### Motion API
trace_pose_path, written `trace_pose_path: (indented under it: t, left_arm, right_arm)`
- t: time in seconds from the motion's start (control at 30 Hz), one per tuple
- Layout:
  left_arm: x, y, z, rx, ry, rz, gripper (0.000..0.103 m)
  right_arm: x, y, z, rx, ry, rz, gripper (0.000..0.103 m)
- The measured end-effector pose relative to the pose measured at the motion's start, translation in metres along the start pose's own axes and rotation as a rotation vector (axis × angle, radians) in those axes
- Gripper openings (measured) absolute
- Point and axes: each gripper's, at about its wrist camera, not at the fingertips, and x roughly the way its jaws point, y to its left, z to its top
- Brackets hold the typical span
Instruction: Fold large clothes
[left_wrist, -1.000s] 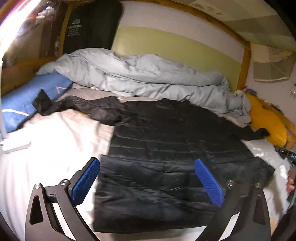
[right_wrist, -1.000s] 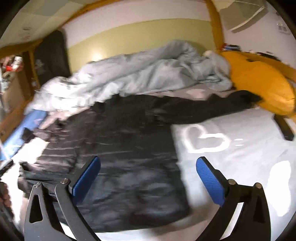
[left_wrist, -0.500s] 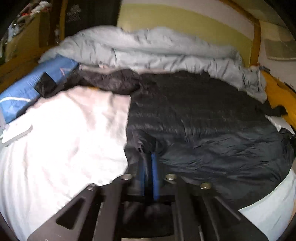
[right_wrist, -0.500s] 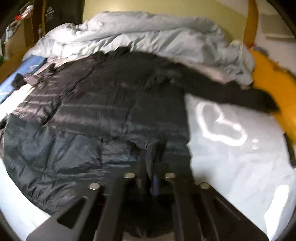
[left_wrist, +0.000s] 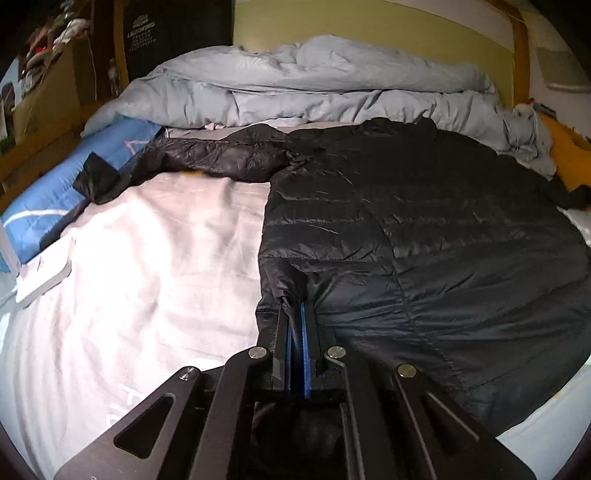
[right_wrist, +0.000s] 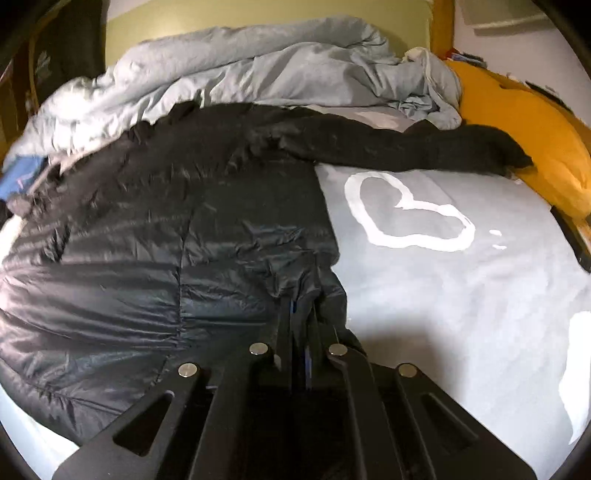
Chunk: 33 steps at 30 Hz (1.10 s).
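Each gripper (left_wrist: 297, 317) (right_wrist: 301, 314) has black angular arms, silver screws and blue-padded fingers (left_wrist: 304, 332).

- Black jacket (left_wrist: 424, 236): quilted cloth shell with a slight sheen, finely creased.
- Grey duvet (left_wrist: 314, 85): soft matt cloth, rumpled.
- Pale bedsheet (right_wrist: 461, 295): smooth matt cloth.
- Left gripper (left_wrist: 297, 314): matt black frame, shiny metal bolts, blue pads.

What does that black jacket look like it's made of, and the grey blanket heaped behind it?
The black jacket looks like thin, slightly glossy synthetic shell, probably nylon or polyester, over padding: stitched horizontal channels and a crinkly sheen show. The grey duvet looks like matte woven cotton or similar, with soft, dull creases and no shine.
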Motion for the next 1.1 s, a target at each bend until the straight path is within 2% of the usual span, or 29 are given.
trace_pose_path:
  t: [0.07, 0.1, 0.17, 0.2, 0.27, 0.3, 0.33, 0.4, 0.43, 0.5, 0.53, 0.57, 0.63, 0.7, 0.77, 0.83, 0.9, 1.03, 1.1]
  left_arm:
    - [0.004, 0.000, -0.003, 0.009, 0.032, 0.001, 0.008]
    - [0.003, -0.002, -0.004, 0.016, 0.026, 0.002, 0.008]
    - [-0.012, -0.010, -0.006, 0.067, -0.042, 0.020, 0.008]
    - [-0.024, -0.015, -0.007, 0.091, -0.087, 0.034, 0.011]
    - [-0.048, -0.022, -0.006, 0.100, -0.163, 0.077, 0.037]
    - [-0.063, -0.022, -0.004, 0.079, -0.204, 0.092, 0.070]
    - [-0.074, -0.023, -0.003, 0.062, -0.243, 0.102, 0.086]
    - [-0.097, -0.026, -0.003, 0.045, -0.318, 0.100, 0.086]
    - [-0.103, -0.027, 0.000, 0.047, -0.324, 0.079, 0.087]
    - [-0.112, -0.032, -0.001, 0.056, -0.328, 0.042, 0.087]
    - [-0.116, -0.038, -0.003, 0.070, -0.326, 0.021, 0.087]
    - [-0.116, -0.043, -0.005, 0.089, -0.308, -0.004, 0.087]
    - [-0.108, -0.055, -0.007, 0.121, -0.241, -0.059, 0.088]
    - [-0.088, -0.064, -0.011, 0.138, -0.131, -0.116, 0.088]
    - [-0.069, -0.067, -0.016, 0.123, -0.043, -0.111, 0.088]
    - [-0.050, -0.064, -0.021, 0.086, 0.032, -0.091, 0.088]
    - [-0.035, -0.055, -0.025, 0.028, 0.085, -0.099, 0.088]
    - [-0.020, -0.045, -0.034, 0.008, 0.110, -0.061, 0.092]
    - [-0.019, -0.044, -0.035, 0.004, 0.109, -0.056, 0.092]
  right_arm:
    - [-0.005, 0.001, 0.000, -0.006, -0.006, -0.010, 0.004]
    - [-0.006, -0.001, 0.001, 0.003, -0.006, -0.008, 0.007]
    - [-0.007, -0.008, 0.002, 0.045, 0.013, -0.010, 0.014]
    - [-0.009, -0.012, 0.002, 0.073, 0.028, -0.016, 0.018]
    - [-0.022, -0.019, 0.003, 0.124, 0.027, -0.014, 0.025]
    - [-0.030, -0.020, 0.004, 0.127, 0.005, -0.023, 0.034]
    - [-0.042, -0.019, 0.005, 0.115, -0.031, -0.041, 0.041]
    - [-0.070, -0.013, 0.006, 0.084, -0.120, -0.073, 0.068]
    - [-0.085, -0.010, 0.006, 0.073, -0.169, -0.065, 0.074]
    - [-0.103, -0.002, 0.005, 0.058, -0.216, -0.011, 0.079]
    - [-0.109, 0.003, 0.005, 0.048, -0.222, 0.028, 0.081]
    - [-0.113, 0.009, 0.002, 0.037, -0.220, 0.067, 0.088]
    - [-0.113, 0.021, -0.003, 0.011, -0.180, 0.143, 0.099]
    - [-0.105, 0.033, -0.010, -0.012, -0.114, 0.202, 0.100]
    - [-0.089, 0.045, -0.018, -0.042, -0.028, 0.222, 0.100]
    - [-0.067, 0.051, -0.024, -0.073, 0.044, 0.169, 0.100]
    - [-0.051, 0.050, -0.030, -0.079, 0.077, 0.130, 0.101]
    - [-0.028, 0.038, -0.035, -0.041, 0.104, 0.167, 0.103]
    - [-0.022, 0.039, -0.033, -0.061, 0.100, 0.151, 0.103]
